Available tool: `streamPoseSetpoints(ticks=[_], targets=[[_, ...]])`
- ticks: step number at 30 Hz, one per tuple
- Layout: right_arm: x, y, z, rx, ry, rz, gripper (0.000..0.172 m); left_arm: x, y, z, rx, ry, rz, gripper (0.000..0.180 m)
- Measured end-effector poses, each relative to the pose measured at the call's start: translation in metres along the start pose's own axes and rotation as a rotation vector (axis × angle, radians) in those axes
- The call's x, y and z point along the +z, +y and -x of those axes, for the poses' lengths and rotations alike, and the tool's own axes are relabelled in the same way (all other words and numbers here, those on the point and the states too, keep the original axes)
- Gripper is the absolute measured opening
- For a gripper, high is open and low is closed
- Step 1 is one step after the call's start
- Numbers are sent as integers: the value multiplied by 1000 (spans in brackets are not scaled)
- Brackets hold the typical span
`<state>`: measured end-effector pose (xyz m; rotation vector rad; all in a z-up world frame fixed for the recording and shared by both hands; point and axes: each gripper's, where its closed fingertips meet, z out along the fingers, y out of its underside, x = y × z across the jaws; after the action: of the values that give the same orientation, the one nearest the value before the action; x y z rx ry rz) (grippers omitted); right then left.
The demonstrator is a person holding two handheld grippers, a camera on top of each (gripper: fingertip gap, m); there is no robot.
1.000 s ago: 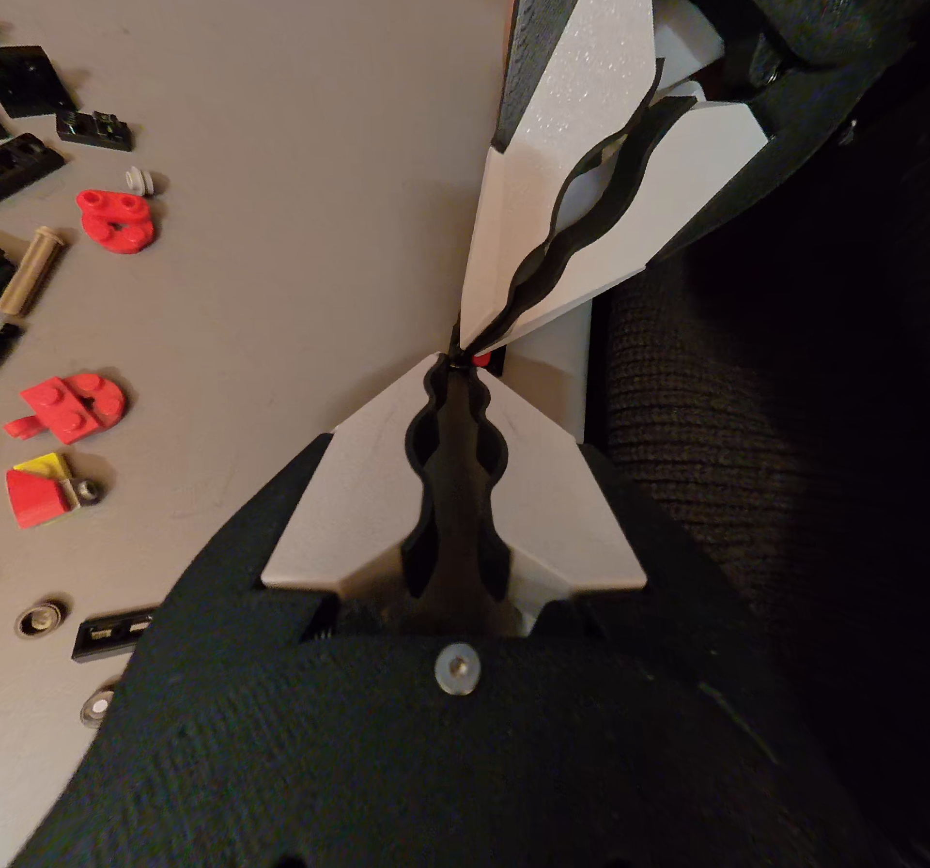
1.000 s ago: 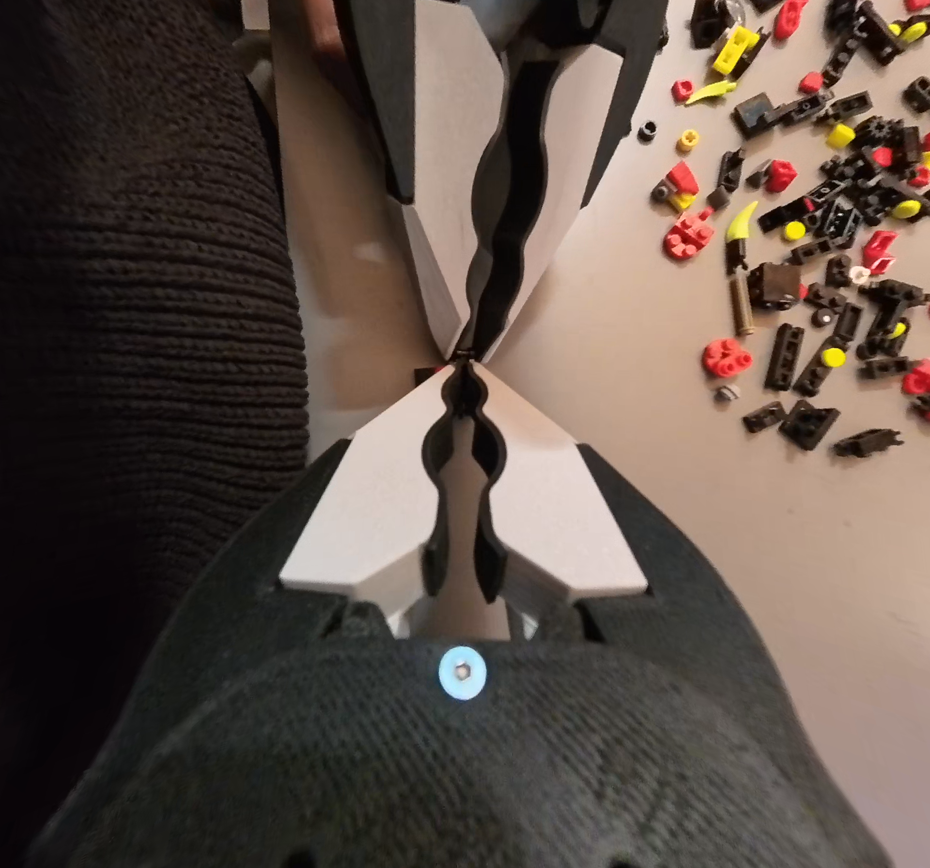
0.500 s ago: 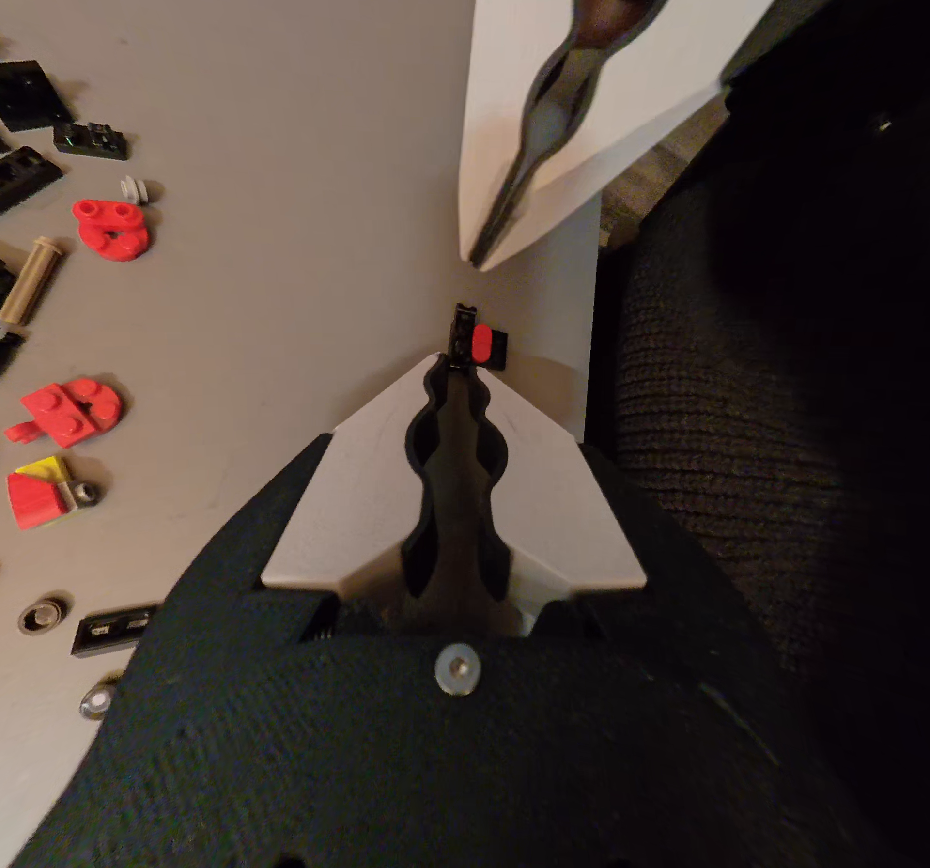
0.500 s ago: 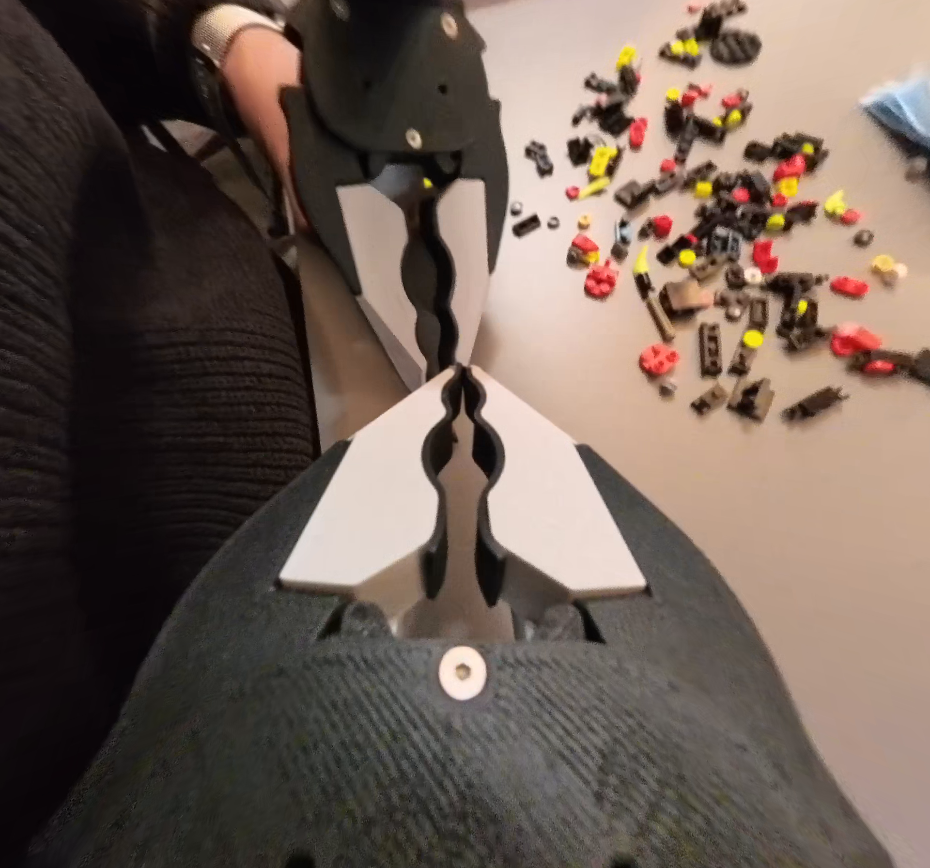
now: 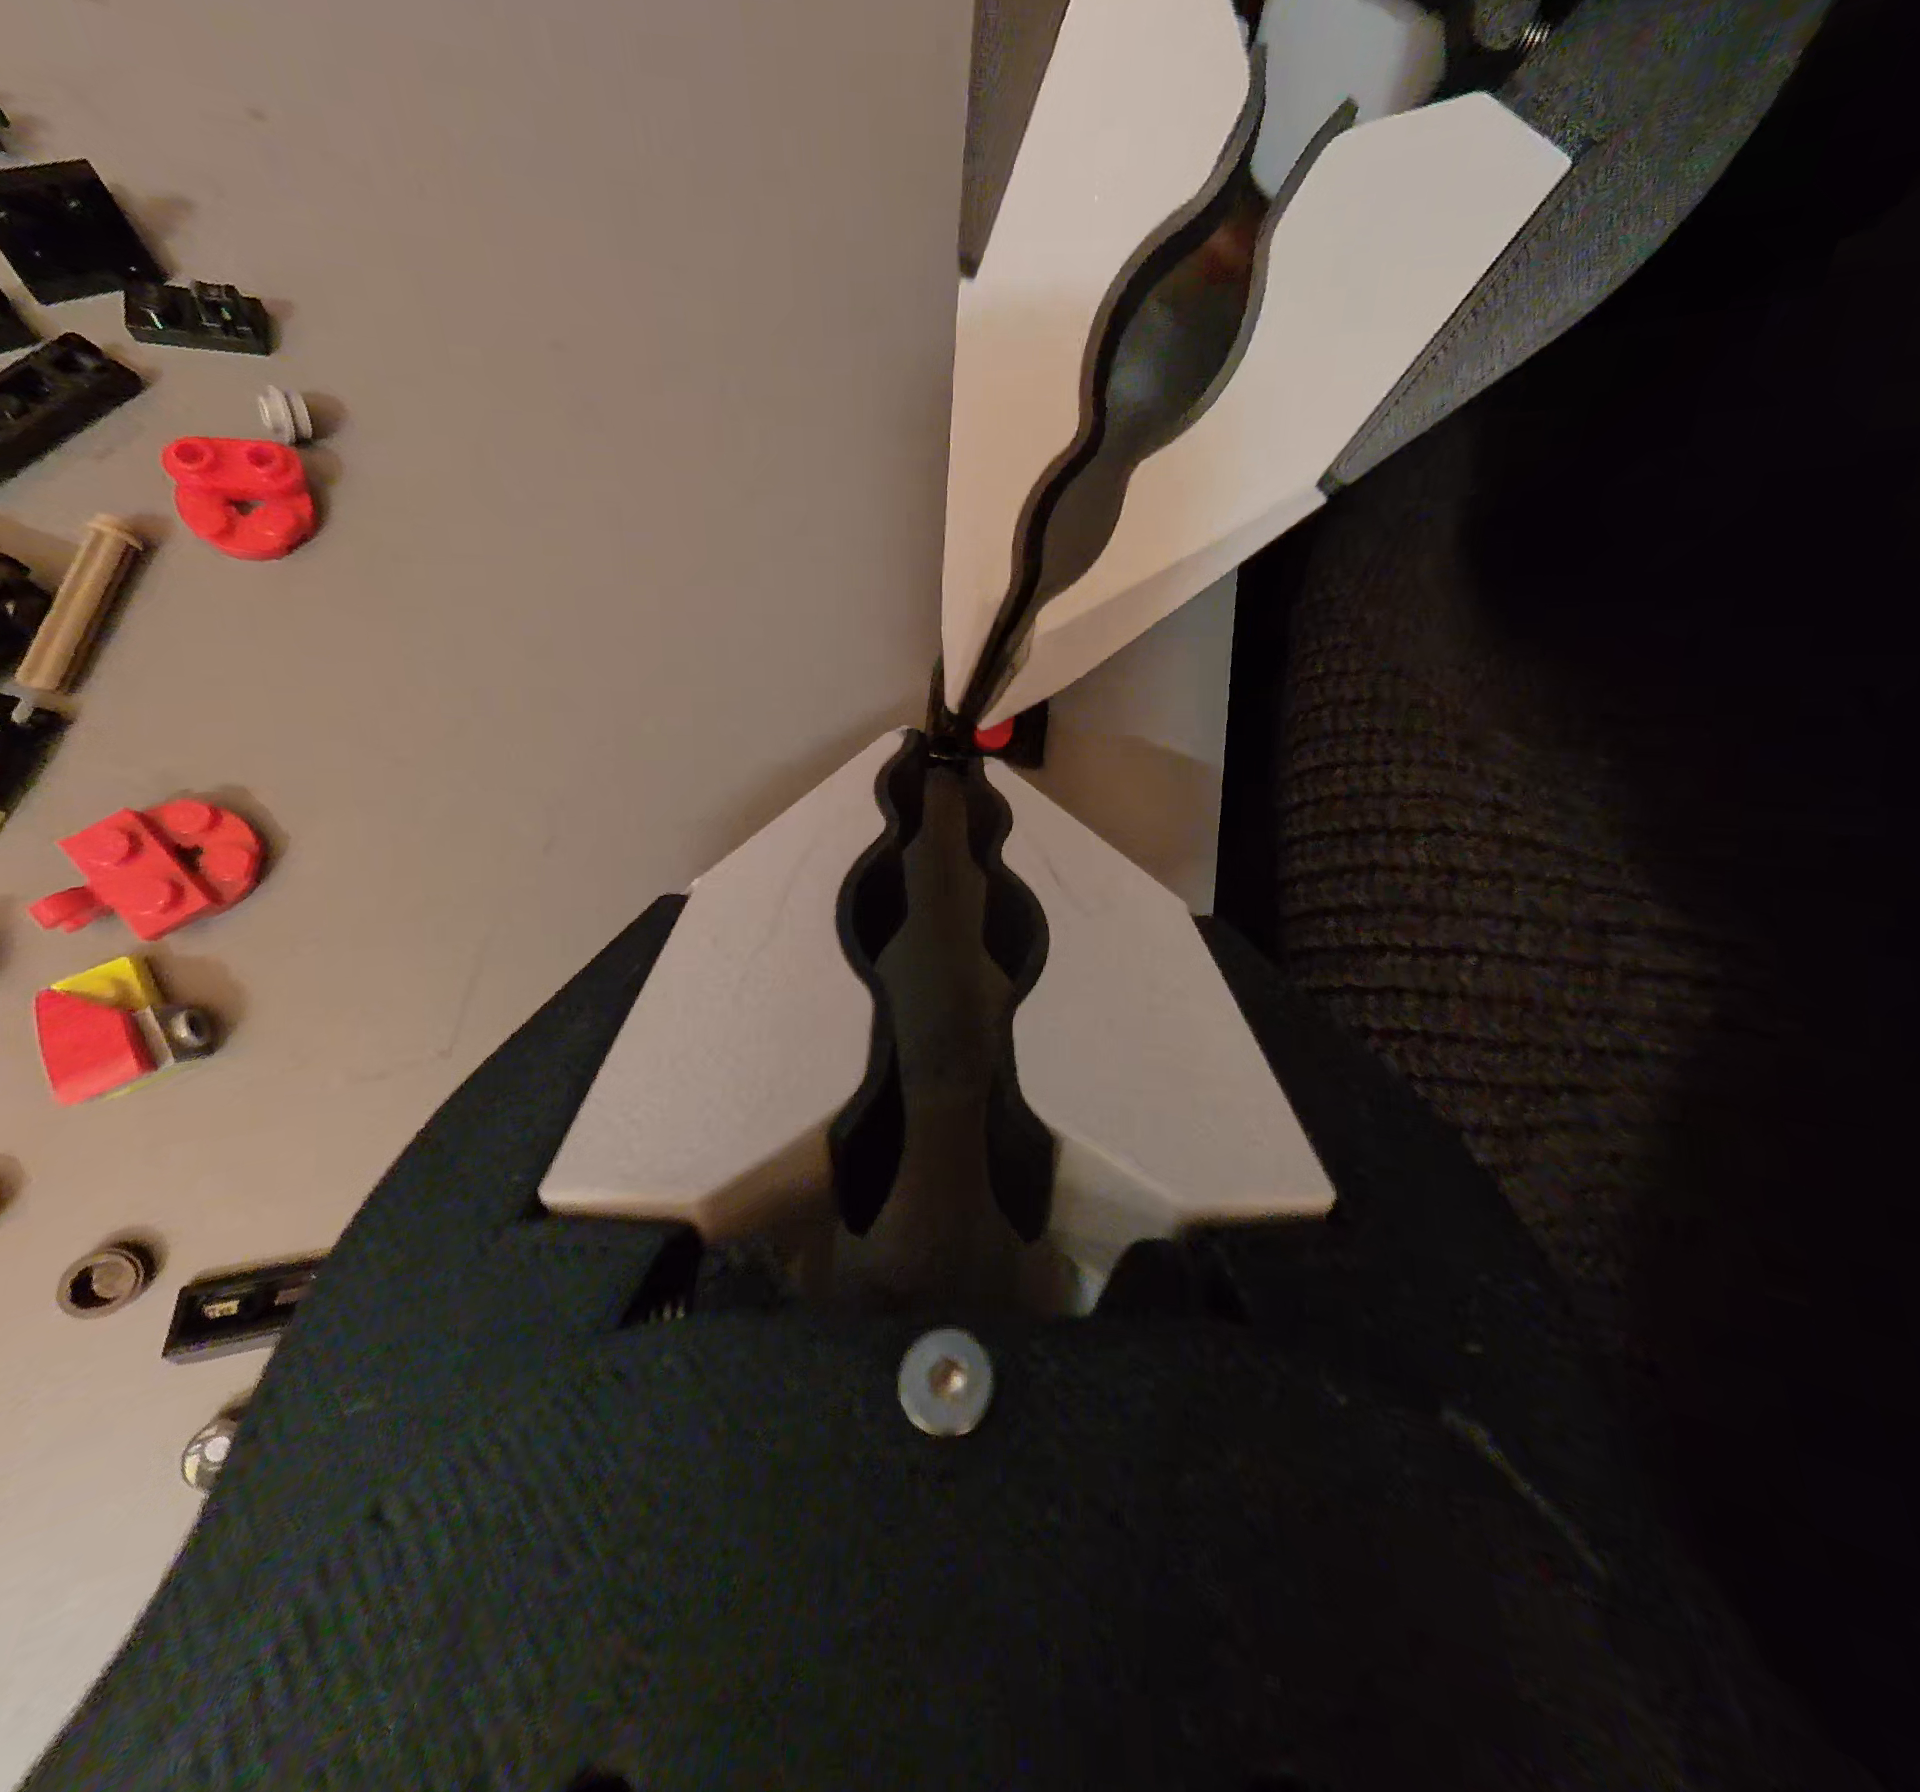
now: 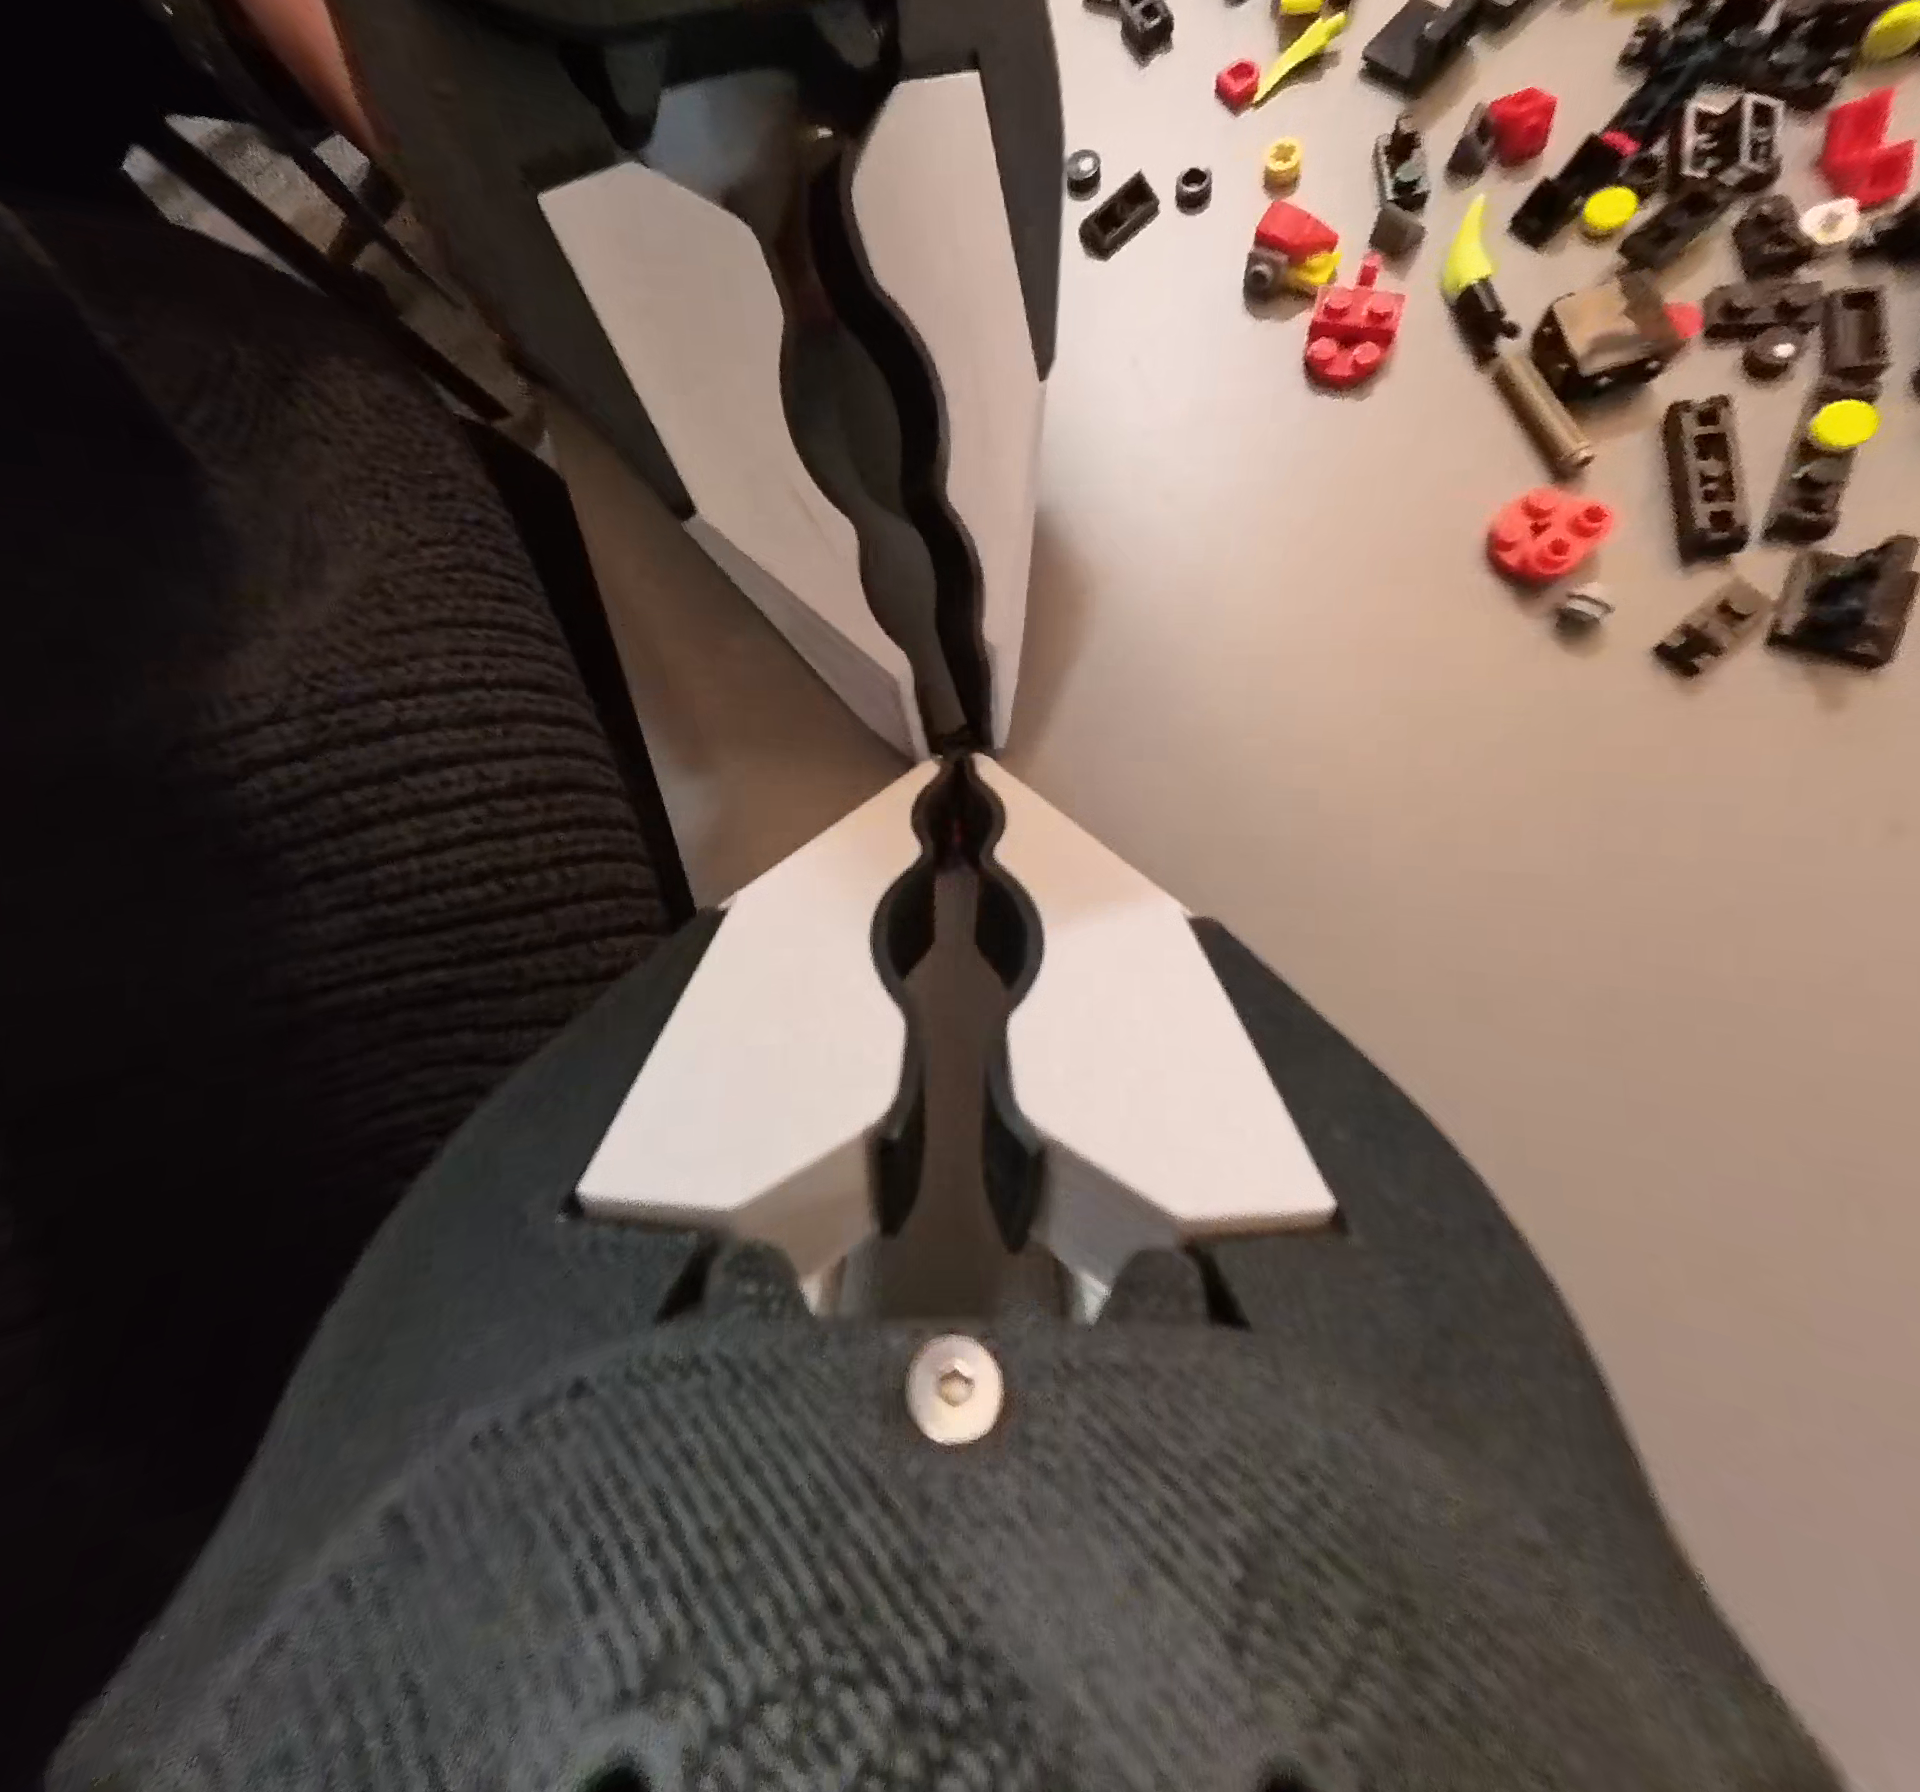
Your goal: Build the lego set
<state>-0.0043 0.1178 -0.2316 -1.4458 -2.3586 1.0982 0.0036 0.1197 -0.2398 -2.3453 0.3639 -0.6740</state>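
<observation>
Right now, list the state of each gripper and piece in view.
left gripper: shut on the black piece with red stud.
black piece with red stud: gripped at one end.
right gripper: shut, tips against that piece.
loose bricks: scattered flat on the table.
red plate: lying studs up.

Warm, dim indoor light falls softly on the matte grey tabletop (image 5: 582, 184); the dark knitted fabric (image 5: 1558, 807) sinks into shadow, wide-angle edges bend, the right wrist view slightly blurred

Right gripper (image 5: 971, 703): back in, we see its tips meeting ours again after pulling away half a second ago.
Small black-and-red piece (image 5: 1003, 736): half covered again by those tips.
</observation>
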Motion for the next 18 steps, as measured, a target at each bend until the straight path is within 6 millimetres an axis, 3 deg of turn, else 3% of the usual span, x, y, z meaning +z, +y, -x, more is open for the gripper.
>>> streamPoseSetpoints(ticks=[18], targets=[[2,2,-1,-207,166,85,0,1,0,-1,-15,-6,-2,5]])
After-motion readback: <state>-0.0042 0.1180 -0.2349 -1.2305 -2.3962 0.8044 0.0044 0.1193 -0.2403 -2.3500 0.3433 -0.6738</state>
